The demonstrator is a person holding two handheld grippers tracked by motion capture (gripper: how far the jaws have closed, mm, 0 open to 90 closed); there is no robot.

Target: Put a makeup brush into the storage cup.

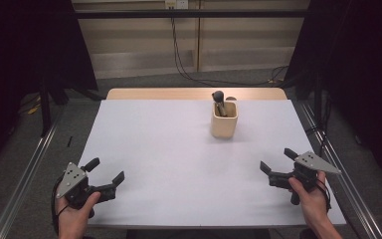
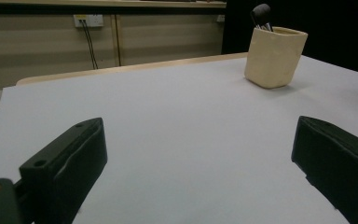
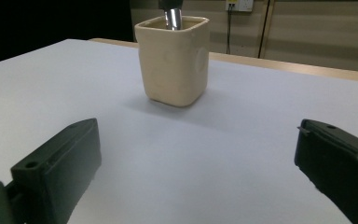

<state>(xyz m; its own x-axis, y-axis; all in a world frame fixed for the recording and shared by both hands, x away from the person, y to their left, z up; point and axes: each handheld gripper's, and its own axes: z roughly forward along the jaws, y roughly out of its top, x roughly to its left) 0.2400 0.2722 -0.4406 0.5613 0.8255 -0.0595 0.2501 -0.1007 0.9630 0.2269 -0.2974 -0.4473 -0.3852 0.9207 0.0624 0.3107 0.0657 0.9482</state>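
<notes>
A cream square cup [image 1: 224,120] stands upright toward the back right of the white table top [image 1: 179,149], with a dark brush [image 1: 219,99] sticking out of it. The cup [image 2: 275,57] appears far off at the upper right in the left gripper view, and the cup [image 3: 173,59] stands straight ahead in the right gripper view. My left gripper [image 1: 106,170] rests near the front left corner, open, nothing between its jaws. My right gripper [image 1: 277,160] sits near the front right edge, open and empty, pointing toward the cup.
A wooden table edge [image 1: 194,93] shows behind the white top. Metal rails [image 1: 25,169] run along both sides. Cables [image 1: 189,69] hang down the back wall to the floor. Dark curtains stand at left and right.
</notes>
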